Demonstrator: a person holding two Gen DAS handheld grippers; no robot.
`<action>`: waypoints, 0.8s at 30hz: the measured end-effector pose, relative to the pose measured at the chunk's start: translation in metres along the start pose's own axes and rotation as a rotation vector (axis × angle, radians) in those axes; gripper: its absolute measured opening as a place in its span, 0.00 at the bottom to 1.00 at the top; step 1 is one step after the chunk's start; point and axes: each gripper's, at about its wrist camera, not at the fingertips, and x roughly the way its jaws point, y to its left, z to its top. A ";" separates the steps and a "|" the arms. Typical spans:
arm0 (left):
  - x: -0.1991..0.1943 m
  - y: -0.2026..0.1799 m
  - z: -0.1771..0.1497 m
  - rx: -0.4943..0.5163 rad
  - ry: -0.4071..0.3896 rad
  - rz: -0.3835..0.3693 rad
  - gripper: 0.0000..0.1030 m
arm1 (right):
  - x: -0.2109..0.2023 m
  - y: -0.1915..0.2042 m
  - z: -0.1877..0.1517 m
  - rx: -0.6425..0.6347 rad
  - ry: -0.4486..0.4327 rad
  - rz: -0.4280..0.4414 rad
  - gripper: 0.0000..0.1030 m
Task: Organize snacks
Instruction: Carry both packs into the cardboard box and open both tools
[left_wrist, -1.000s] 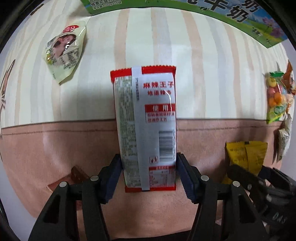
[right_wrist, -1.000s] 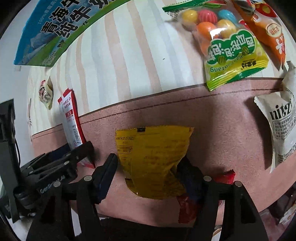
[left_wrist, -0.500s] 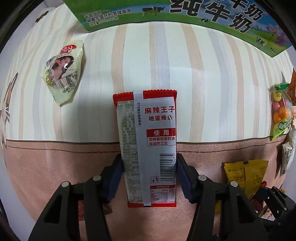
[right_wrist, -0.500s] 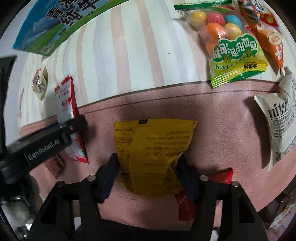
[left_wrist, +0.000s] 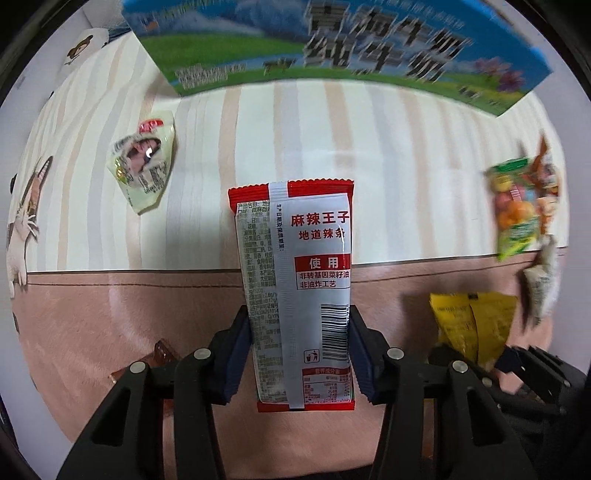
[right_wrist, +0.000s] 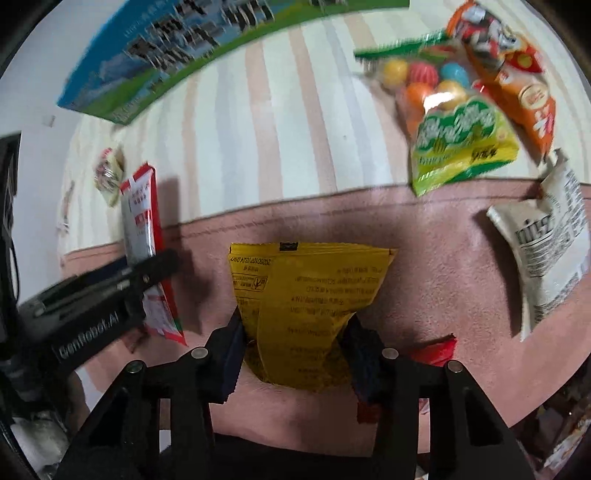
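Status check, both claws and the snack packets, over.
Left claw shut on red-and-white packet. Right claw just closed, pinching yellow packet. Nothing in the way.

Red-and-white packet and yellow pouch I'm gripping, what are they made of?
Red-and-white rectangular snack packet: looks like glossy plastic film, with a bright glare streak and crimped end seals. Yellow snack pouch: probably thin plastic or foil laminate, duller, creasing where the claw pinches it.
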 end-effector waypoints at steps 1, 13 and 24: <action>-0.008 0.000 0.000 0.000 -0.007 -0.010 0.45 | -0.007 0.000 0.001 0.002 -0.010 0.014 0.49; -0.135 -0.001 0.056 -0.026 -0.162 -0.220 0.45 | -0.138 -0.007 0.060 -0.002 -0.222 0.207 0.49; -0.161 -0.019 0.218 0.041 -0.242 -0.087 0.45 | -0.186 0.024 0.232 -0.065 -0.365 0.048 0.49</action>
